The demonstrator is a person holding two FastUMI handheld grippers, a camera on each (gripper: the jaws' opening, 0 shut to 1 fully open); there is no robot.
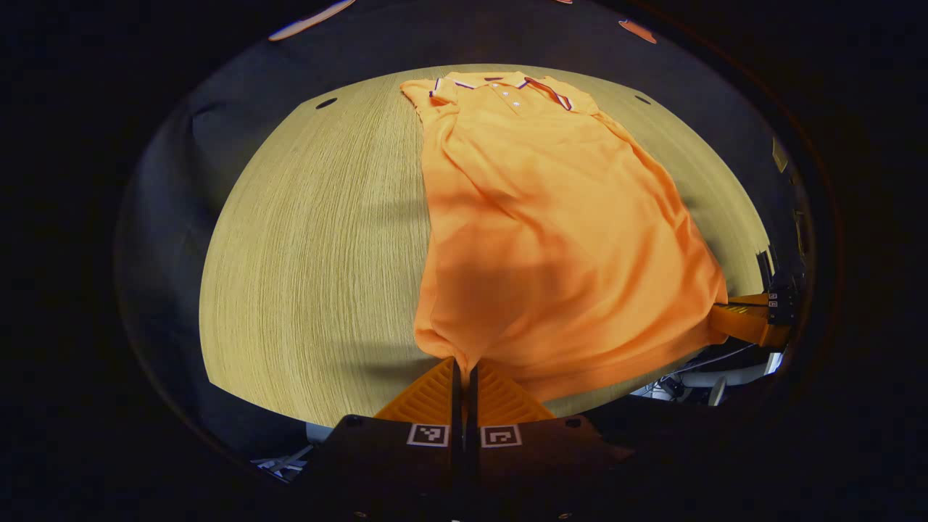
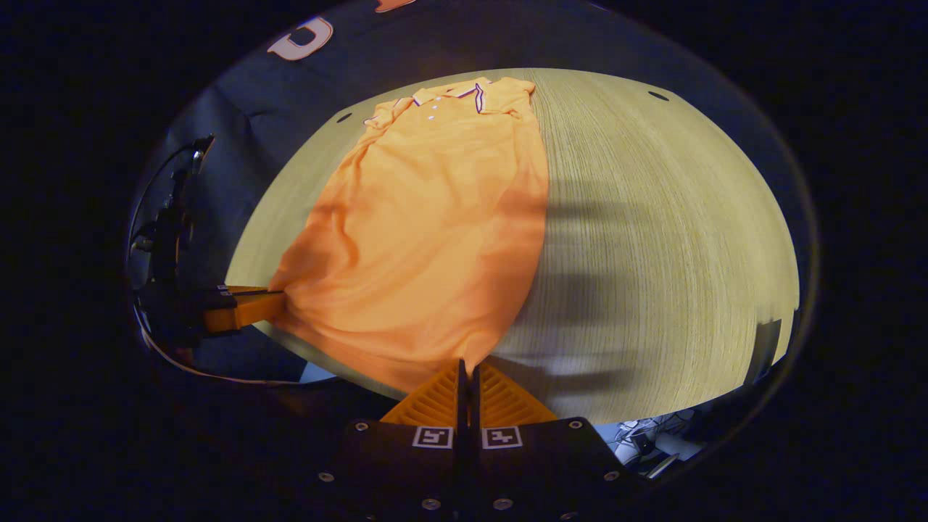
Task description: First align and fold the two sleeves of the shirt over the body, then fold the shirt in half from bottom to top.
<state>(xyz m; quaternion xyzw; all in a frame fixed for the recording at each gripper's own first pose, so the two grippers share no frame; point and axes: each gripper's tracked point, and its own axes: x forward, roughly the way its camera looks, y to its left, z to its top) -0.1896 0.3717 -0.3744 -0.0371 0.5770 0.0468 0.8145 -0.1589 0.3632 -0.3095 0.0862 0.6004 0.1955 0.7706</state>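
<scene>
An orange polo shirt [image 1: 551, 225] lies lengthwise on the wooden table [image 1: 319, 246], collar at the far end, both sleeves folded in over the body. My left gripper [image 1: 464, 366] is shut on the shirt's bottom left hem corner, lifted slightly off the table. In the right gripper view the same shirt [image 2: 428, 225] stretches away, and my right gripper [image 2: 467, 368] is shut on the bottom right hem corner. Each view also shows the other gripper pinching the opposite corner: the right gripper [image 1: 732, 315] at the right edge, the left gripper [image 2: 254, 304] at the left edge.
Bare wooden table [image 2: 652, 239] spreads on both sides of the shirt. Small dark holes [image 1: 326, 103] sit near the table's far corners. The black booth wall [image 1: 239, 123] rises behind the table. Cables and equipment [image 2: 167, 232] hang at the left of the right gripper view.
</scene>
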